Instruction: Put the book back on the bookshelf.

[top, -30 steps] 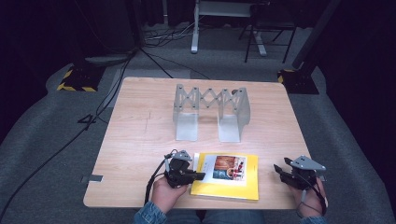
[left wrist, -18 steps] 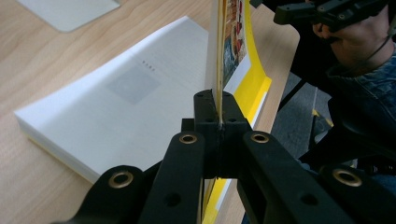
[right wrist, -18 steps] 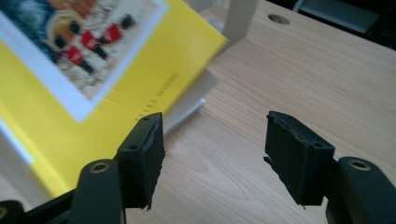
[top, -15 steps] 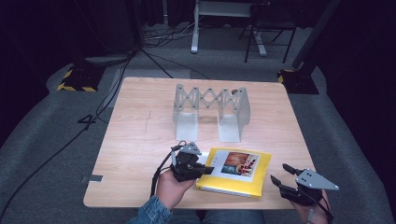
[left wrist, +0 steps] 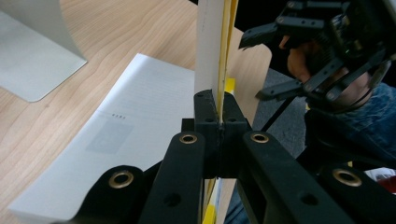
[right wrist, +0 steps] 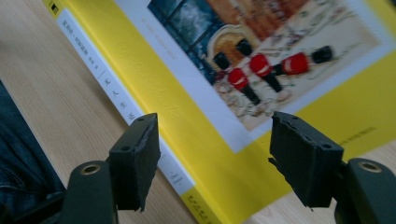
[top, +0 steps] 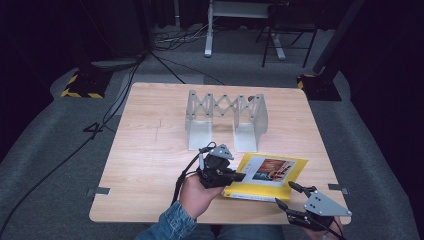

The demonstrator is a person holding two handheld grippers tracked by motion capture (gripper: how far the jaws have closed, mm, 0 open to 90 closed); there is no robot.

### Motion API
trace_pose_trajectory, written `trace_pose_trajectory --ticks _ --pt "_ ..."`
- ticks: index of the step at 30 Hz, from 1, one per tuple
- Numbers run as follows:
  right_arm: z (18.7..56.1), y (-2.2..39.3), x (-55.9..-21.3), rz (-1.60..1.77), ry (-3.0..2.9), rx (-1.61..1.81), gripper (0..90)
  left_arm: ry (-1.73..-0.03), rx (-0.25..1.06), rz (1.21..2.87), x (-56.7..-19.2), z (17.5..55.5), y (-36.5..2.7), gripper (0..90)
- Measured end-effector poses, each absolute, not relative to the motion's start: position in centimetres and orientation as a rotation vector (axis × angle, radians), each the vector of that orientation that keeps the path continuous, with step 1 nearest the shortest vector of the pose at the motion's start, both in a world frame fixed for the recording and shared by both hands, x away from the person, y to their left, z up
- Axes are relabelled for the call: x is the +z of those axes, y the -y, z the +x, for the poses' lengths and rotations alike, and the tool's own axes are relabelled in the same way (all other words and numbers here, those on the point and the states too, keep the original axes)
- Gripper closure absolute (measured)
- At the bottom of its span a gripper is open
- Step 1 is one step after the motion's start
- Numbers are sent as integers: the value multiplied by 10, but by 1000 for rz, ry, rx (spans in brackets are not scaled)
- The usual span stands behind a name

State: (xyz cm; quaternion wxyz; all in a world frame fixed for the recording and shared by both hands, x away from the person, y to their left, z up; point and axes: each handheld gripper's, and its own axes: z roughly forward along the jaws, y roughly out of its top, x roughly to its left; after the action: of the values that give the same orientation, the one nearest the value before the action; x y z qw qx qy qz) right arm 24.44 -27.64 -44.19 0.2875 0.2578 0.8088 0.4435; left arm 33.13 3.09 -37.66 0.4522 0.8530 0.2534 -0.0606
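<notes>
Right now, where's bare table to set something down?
Free: the table's whole left side, west of the rack and left gripper. Crowded: near right, where the book and right gripper sit.

Glossy paper book (top: 267, 172) on matt wooden table (top: 150, 150).

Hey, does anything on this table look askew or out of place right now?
The yellow book lies skewed to the table edge, its front cover pinched in the shut left claw and raised off the pages. The grey rack stands squarely.
</notes>
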Motion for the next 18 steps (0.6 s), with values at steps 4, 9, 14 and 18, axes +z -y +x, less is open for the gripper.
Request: trace_pose_trajectory --ticks 4,9,14,18 --pt "244 270 -442 644 -2172 1178 335 -611 -150 2097 -367 333 -29 896" --pt "245 265 -441 599 -2167 1172 328 -599 -156 2071 -356 333 -31 896" --pt "249 256 -441 558 -2156 1139 317 -581 -163 2069 -347 330 -30 895" --pt "249 246 -440 476 -2094 1043 317 -592 -219 2043 -345 334 -31 895"
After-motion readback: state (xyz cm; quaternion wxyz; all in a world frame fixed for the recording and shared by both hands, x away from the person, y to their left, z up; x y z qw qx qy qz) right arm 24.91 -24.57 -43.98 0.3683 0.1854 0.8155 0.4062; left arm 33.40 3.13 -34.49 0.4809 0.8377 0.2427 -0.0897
